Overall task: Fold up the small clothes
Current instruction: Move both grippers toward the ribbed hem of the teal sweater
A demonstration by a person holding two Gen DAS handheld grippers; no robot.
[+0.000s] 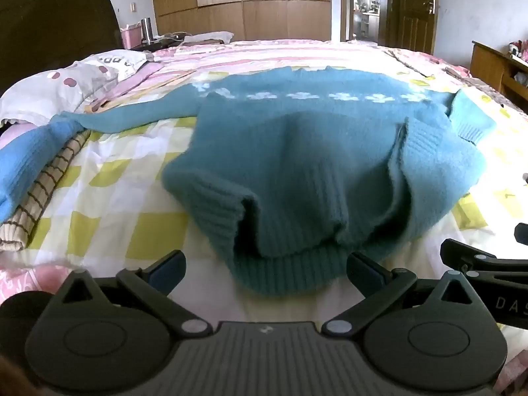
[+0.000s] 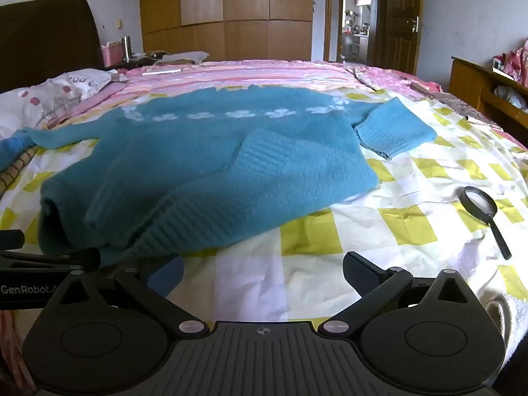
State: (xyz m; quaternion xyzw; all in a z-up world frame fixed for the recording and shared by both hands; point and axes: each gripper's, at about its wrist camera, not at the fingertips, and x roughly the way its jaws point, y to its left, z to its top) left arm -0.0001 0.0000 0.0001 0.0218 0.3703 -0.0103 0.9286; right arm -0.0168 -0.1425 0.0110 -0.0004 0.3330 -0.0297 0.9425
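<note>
A teal knitted sweater (image 1: 297, 151) with a band of white flowers lies on the bed, its ribbed hem bunched toward me and one sleeve stretched to the left. It also shows in the right wrist view (image 2: 204, 155), with the right sleeve cuff (image 2: 392, 128) folded across. My left gripper (image 1: 265, 274) is open, its jaws either side of the hem's near edge, holding nothing. My right gripper (image 2: 264, 274) is open and empty over the bedsheet, just right of the hem. The other gripper shows at the right edge of the left wrist view (image 1: 488, 264).
The bed has a yellow-and-white checked sheet (image 2: 313, 231). A black magnifying glass (image 2: 485, 211) lies on it to the right. A striped beige garment (image 1: 43, 191) and a blue one (image 1: 23, 158) lie at the left. Pillows (image 1: 66, 82) sit near the headboard; a wooden cabinet (image 2: 478, 89) stands right.
</note>
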